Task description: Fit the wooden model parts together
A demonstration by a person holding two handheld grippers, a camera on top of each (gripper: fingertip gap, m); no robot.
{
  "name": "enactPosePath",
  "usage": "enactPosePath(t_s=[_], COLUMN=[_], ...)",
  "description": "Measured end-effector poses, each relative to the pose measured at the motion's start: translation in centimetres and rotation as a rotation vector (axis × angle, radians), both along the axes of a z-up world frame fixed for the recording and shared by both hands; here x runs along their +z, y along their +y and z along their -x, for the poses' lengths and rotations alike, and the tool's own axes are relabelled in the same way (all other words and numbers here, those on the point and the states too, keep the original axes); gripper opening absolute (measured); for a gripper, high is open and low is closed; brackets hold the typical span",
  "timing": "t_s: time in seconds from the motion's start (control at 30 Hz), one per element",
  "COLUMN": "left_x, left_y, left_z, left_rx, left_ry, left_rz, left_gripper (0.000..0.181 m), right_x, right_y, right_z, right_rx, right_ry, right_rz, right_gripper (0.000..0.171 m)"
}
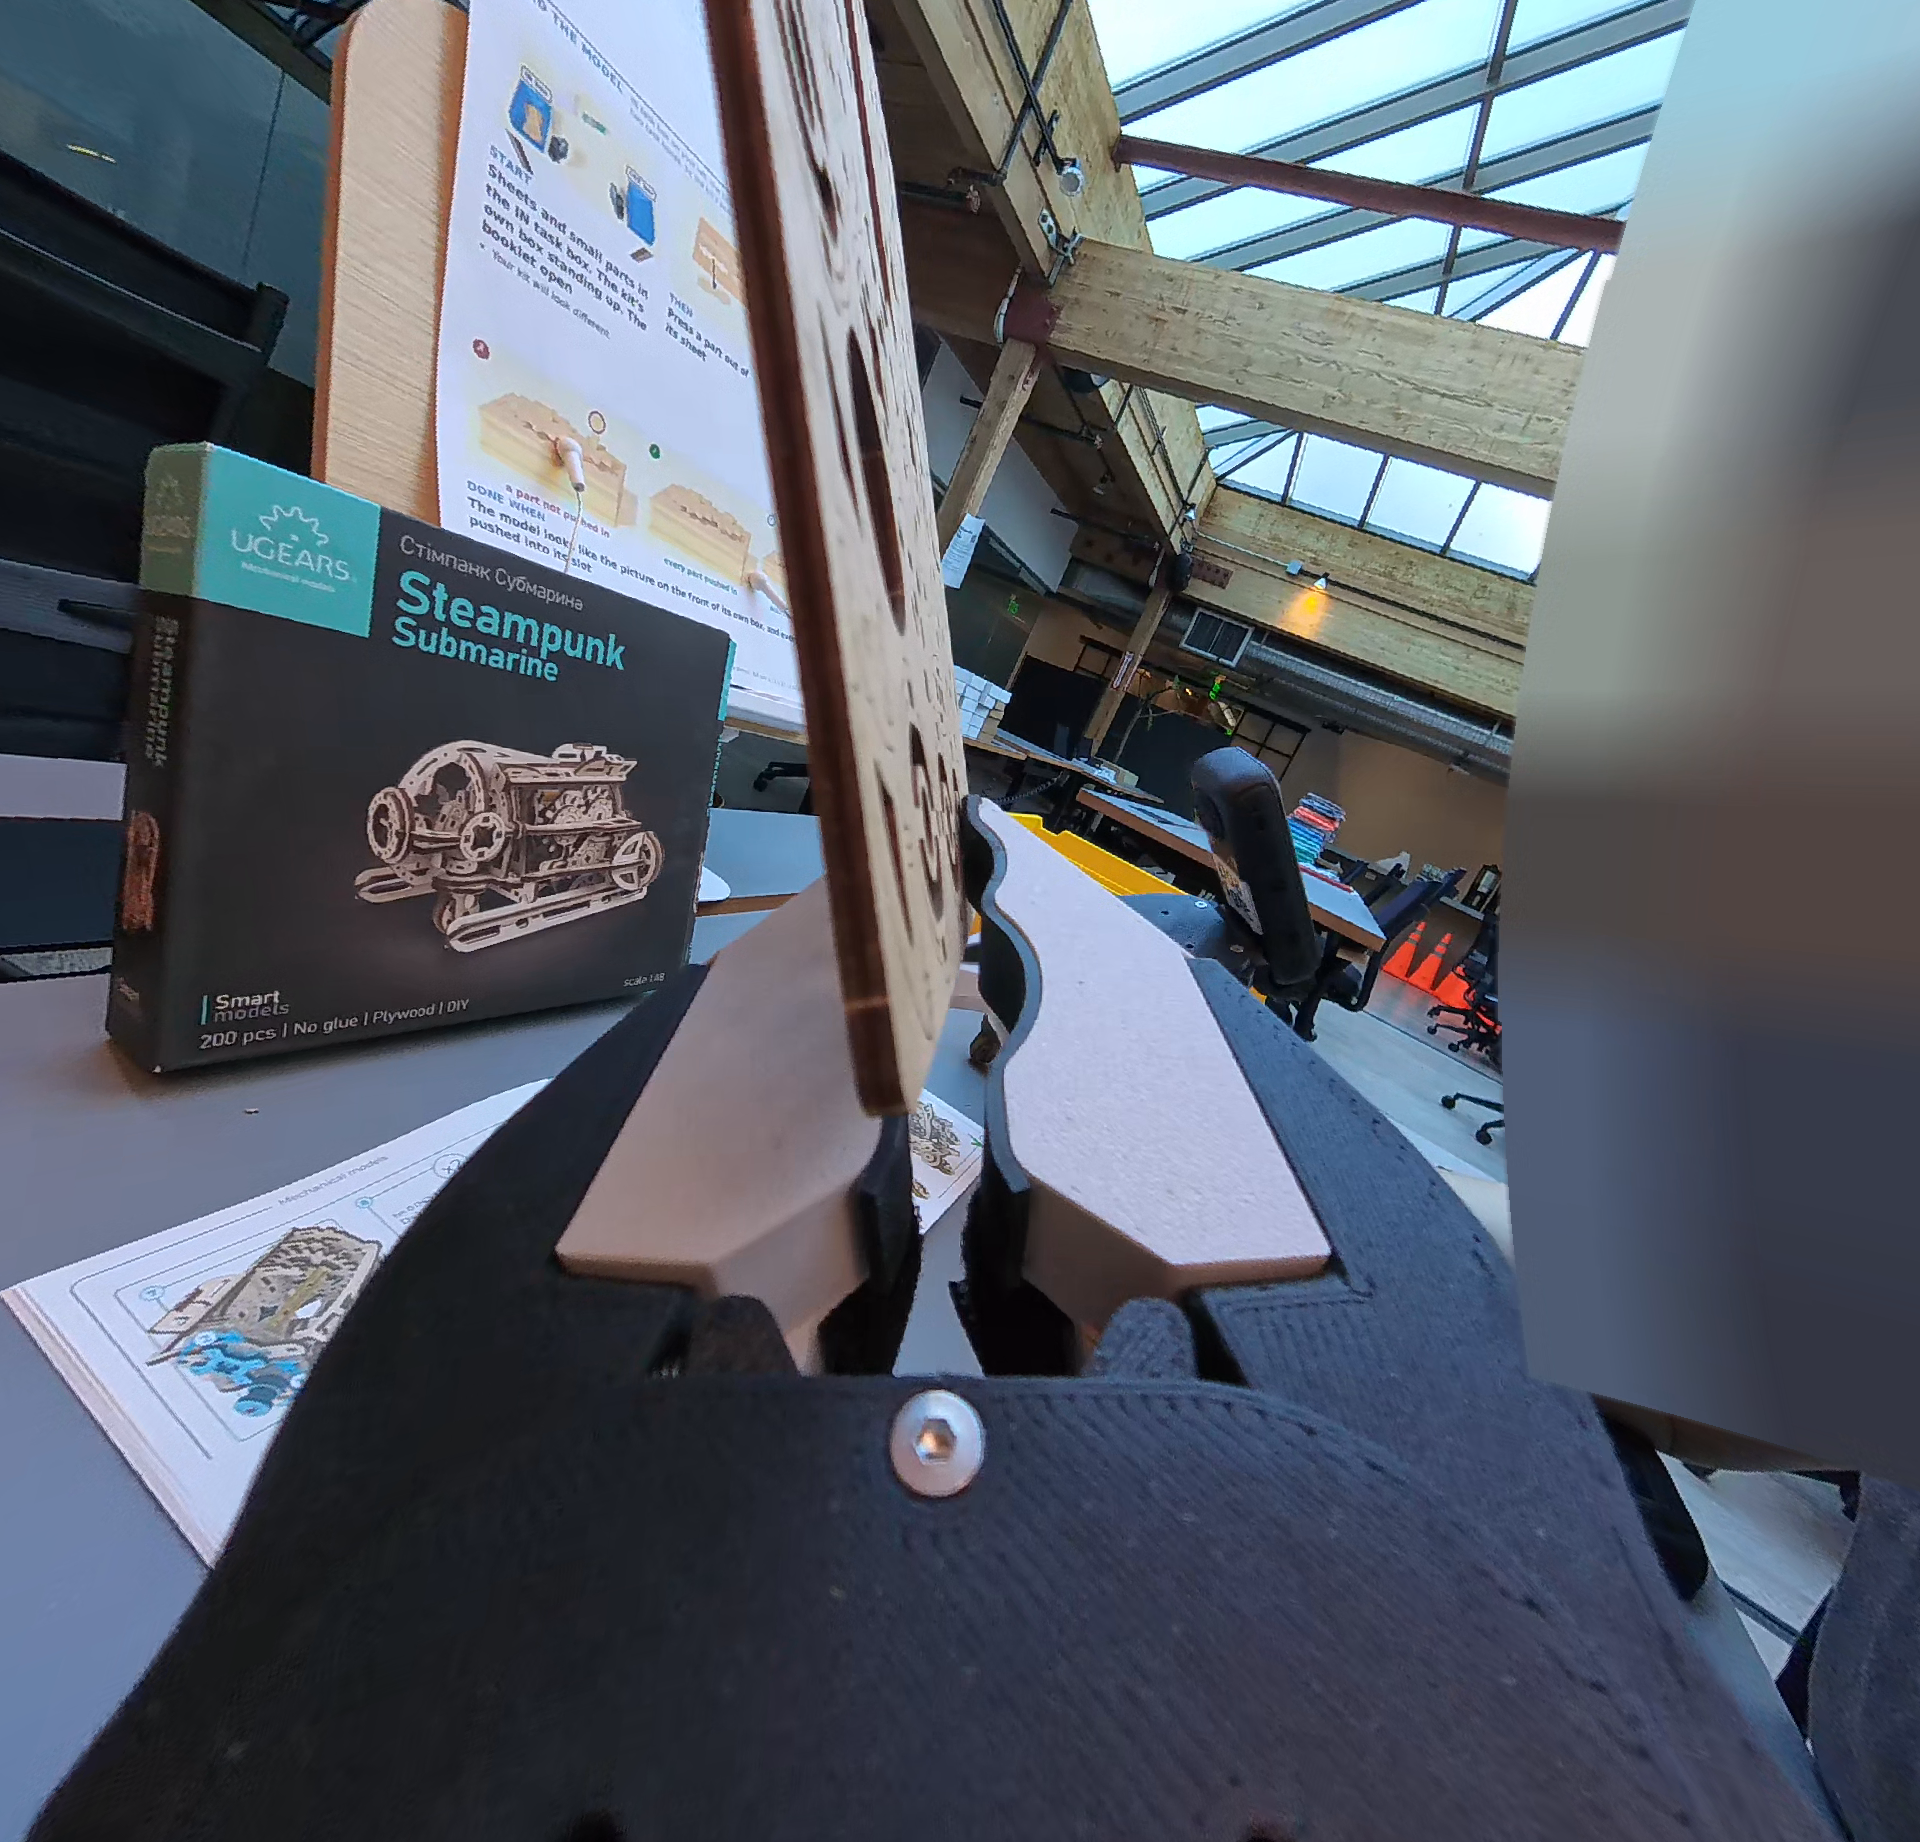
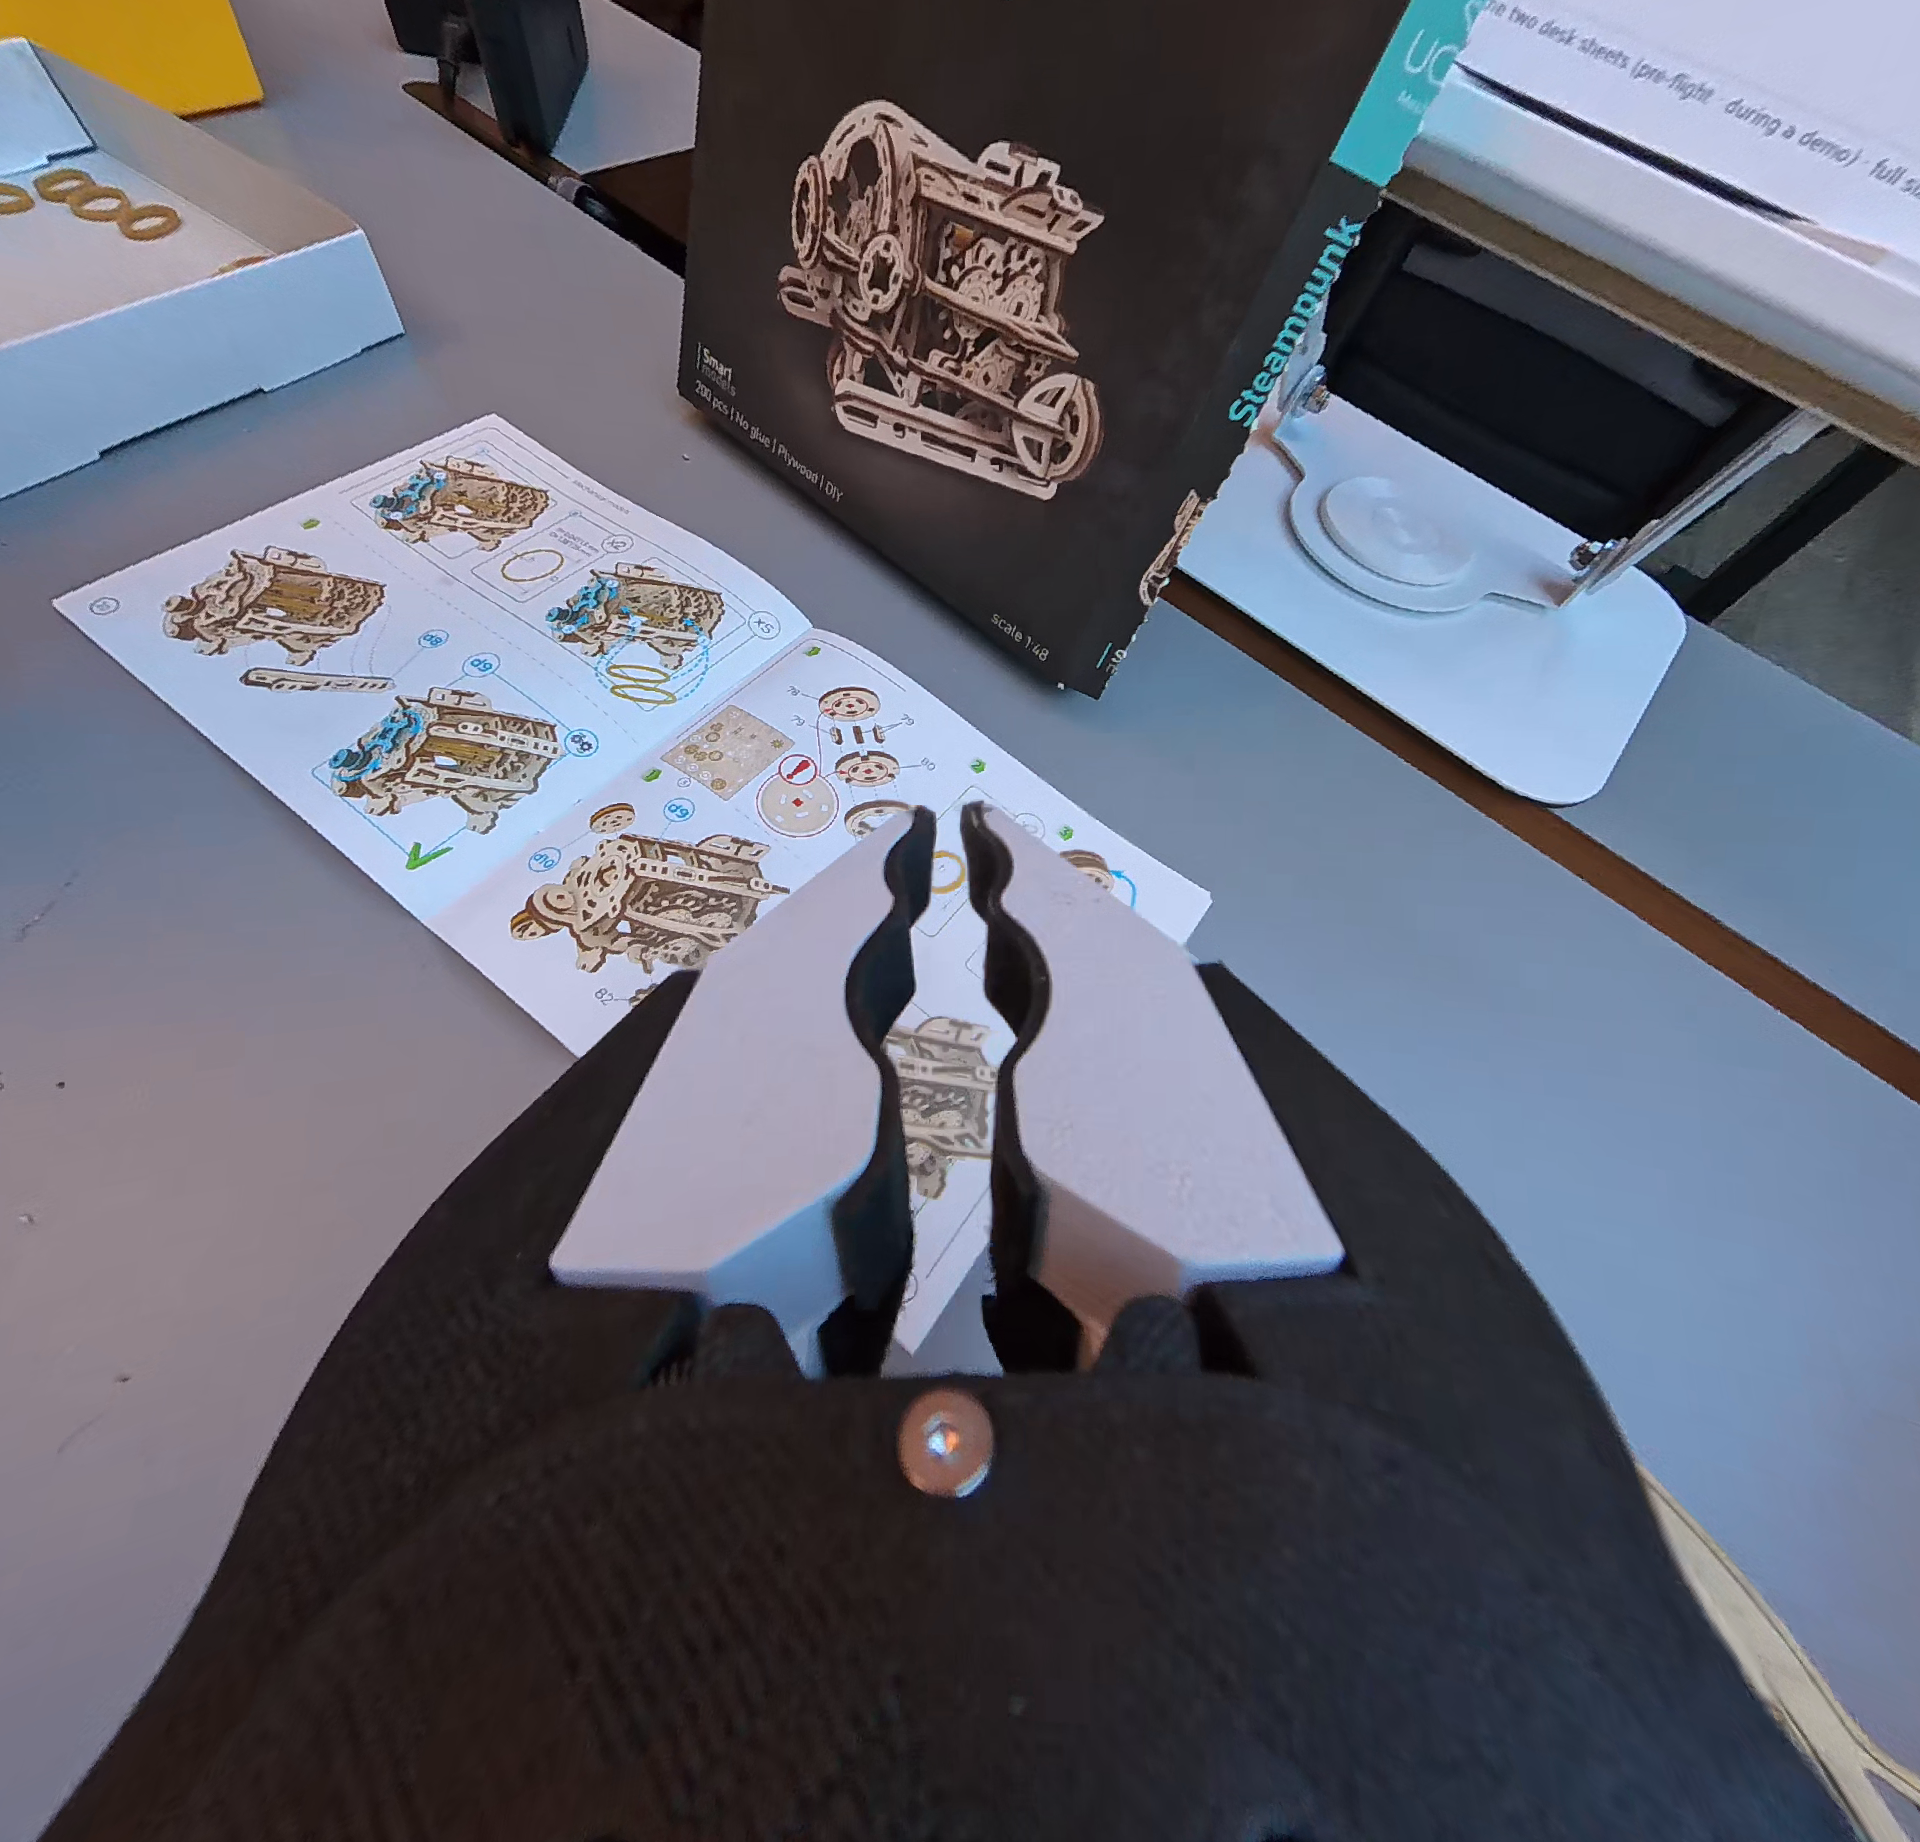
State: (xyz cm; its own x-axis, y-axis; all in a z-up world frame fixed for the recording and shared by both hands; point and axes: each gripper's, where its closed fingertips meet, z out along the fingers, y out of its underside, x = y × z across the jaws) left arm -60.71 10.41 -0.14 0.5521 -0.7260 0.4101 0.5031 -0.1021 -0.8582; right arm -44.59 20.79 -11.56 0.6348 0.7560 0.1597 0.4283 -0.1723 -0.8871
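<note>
My left gripper (image 1: 914, 857) is shut on a laser-cut plywood sheet (image 1: 831, 442). It holds the sheet upright and edge-on above the grey table, gripped near the sheet's lower corner. The sheet has round cut-outs. My right gripper (image 2: 943, 818) is empty, its jaws closed to a thin gap. It hovers over the open instruction booklet (image 2: 468, 701), which lies flat on the table and also shows in the left wrist view (image 1: 208, 1325). Several loose wooden rings (image 2: 104, 208) lie in a white tray (image 2: 208, 358) at the far left.
The dark kit box (image 1: 416, 774) stands upright behind the booklet, and the right wrist view (image 2: 987, 286) shows it too. An instruction sheet on a wooden stand (image 1: 582, 234) rises behind it, on a white base (image 2: 1455, 649). A yellow bin (image 2: 125, 5) and a black device (image 2: 520, 16) sit at the back. One gripper's finger ends stand about 25 cm off the other's.
</note>
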Motion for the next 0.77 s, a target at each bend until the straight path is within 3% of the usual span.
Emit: enactPosePath(t_s=[0.33, 0.53, 0.77], left_x=[-0.3, -0.4, -0.5], left_y=[0.2, 0.3, 0.3], left_z=[0.1, 0.0, 0.0], left_rx=[0.001, -0.001, -0.002], left_ry=[0.003, 0.004, 0.003], left_rz=[0.014, 0.02, 0.022], left_gripper=[0.001, 0.001, 0.001], right_x=[1.1, 4.9, 6.3], right_y=[0.5, 1.0, 1.2], right_z=[-0.5, -2.1, -2.9], right_rx=[-0.037, -0.124, -0.172], right_ry=[0.039, 0.131, 0.185], right_rz=[-0.054, -0.235, -0.295], right_gripper=[0.012, 0.016, 0.02])
